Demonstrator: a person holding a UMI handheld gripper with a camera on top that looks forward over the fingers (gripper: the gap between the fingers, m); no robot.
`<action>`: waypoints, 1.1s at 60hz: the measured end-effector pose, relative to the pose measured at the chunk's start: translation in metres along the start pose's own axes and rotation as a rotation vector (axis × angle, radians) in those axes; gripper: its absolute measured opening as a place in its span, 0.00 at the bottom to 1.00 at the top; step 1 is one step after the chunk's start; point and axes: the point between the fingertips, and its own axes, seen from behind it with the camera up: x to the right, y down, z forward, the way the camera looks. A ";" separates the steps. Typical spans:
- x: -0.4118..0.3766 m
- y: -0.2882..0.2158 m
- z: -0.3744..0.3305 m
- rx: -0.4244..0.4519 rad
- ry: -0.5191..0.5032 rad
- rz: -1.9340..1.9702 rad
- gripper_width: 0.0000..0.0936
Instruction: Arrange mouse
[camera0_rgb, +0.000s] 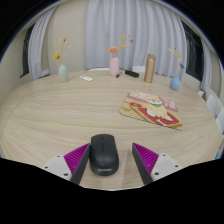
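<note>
Now, in the gripper view, the gripper stands wide open with the black mouse resting on the wooden table between its fingers, gaps either side, a board beyond.

This looks like a home dining or living room. A round wooden table stands before long pale curtains, and along its far side are small vases with flowers, a pink bottle and a tan bottle. A wooden tray with what seems to be food or colourful items lies on the table, which fits a lived-in domestic setting rather than a workplace.
</note>
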 end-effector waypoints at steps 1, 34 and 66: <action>0.001 -0.001 0.002 -0.001 0.001 -0.001 0.92; -0.014 -0.010 0.015 -0.054 -0.058 -0.009 0.42; 0.139 -0.229 0.038 0.164 0.080 0.014 0.41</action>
